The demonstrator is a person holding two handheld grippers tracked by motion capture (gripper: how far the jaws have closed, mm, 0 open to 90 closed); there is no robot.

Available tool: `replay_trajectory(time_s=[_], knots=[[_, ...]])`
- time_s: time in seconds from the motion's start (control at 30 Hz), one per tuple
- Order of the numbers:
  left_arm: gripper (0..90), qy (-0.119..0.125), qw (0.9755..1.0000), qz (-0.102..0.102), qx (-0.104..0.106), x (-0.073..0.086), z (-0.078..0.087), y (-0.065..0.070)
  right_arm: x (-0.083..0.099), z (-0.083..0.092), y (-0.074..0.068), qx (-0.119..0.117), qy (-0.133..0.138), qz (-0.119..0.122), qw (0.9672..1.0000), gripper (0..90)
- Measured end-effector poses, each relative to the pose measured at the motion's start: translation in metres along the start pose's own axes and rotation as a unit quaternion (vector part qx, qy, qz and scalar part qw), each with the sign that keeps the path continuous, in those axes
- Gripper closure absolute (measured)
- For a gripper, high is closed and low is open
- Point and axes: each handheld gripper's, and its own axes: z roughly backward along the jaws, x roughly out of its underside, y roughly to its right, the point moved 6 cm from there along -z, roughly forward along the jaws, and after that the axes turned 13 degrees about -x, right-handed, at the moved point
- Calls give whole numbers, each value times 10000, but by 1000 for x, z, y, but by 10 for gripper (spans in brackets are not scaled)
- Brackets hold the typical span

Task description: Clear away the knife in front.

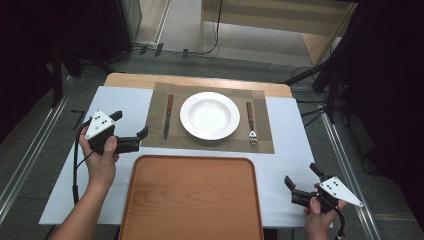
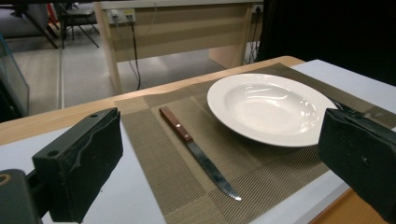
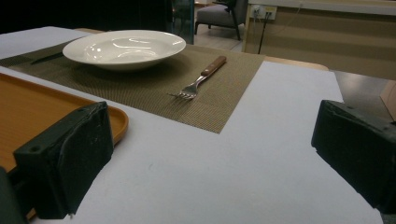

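The left gripper [image 1: 131,131] has its jaws wide apart and empty, the knife [image 2: 198,157] lying on the placemat [image 2: 159,154] just ahead, between them; thin, stiff and slick, it looks best pinched across its wooden handle. The right gripper [image 1: 300,182] also gapes, the fork [image 3: 201,77] well ahead; no writing is legible.

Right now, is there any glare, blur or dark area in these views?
High view: surroundings dark, table evenly lit. Left gripper view: glare streaks on the plate, knife sharp, near jaws soft. Right gripper view: highlights on the plate's bowl, fork clear, background slightly soft.
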Motion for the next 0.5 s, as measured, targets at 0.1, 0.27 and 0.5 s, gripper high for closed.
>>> replay_trajectory(time_s=[0.1,0.27,0.5], knots=[[0,3,10000,-21,37,-5,-7,4,0,0,0,-3,-3,5,10000,0],[0,-10,10000,-27,83,-11,-18,8,0,-1,0,-4,-8,19,10000,0],[0,-17,9999,88,124,-17,-34,13,0,-1,0,-9,-26,34,10000,0]])
